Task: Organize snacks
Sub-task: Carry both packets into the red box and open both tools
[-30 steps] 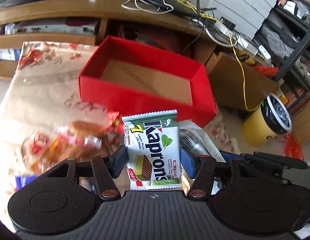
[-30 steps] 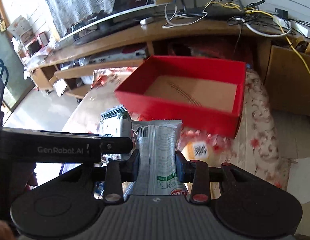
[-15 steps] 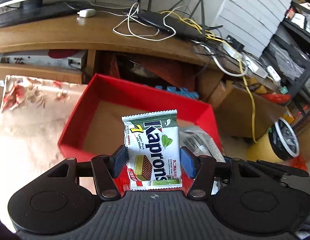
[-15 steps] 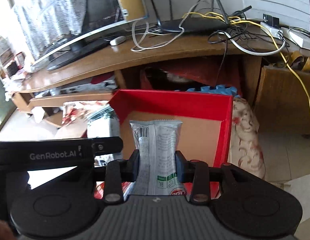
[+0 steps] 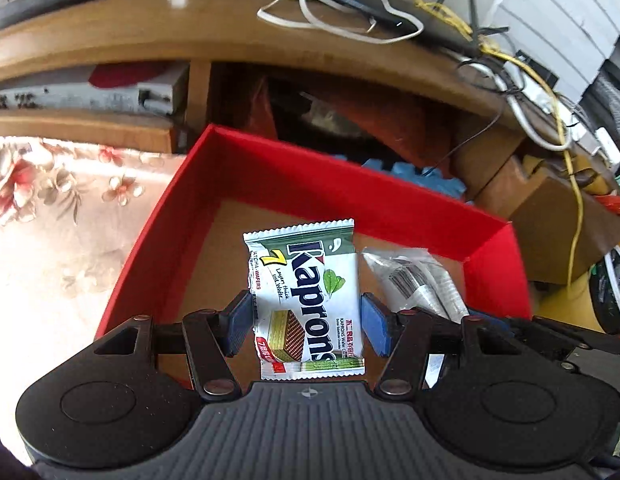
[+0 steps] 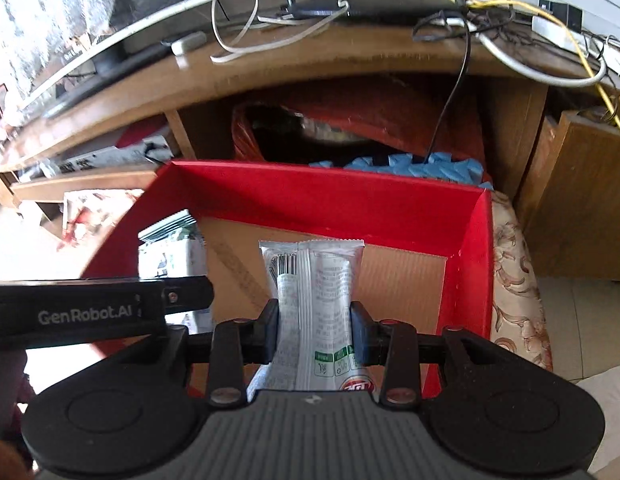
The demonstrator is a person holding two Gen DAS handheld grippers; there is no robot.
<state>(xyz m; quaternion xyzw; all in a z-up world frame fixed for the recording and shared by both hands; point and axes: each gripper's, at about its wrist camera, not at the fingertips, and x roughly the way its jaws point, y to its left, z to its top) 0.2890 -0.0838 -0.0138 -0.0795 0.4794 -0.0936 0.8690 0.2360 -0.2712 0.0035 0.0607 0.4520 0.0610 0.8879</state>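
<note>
I see the red box [image 5: 390, 204] on the floral-covered table [image 5: 50, 240], its cardboard floor bare, below a wooden shelf unit [image 6: 350, 52] strewn with cables. Both my tools hang over the box. My left tool [image 5: 306, 320] grips a green-and-white Kaprons wafer packet [image 5: 306, 292] by its edges. My right tool [image 6: 314, 332] is clamped on a silvery snack packet [image 6: 314, 292], back side showing.

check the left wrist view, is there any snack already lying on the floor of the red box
No: the red box shows only bare cardboard floor; the Kaprons wafer pack is held above it.
</note>
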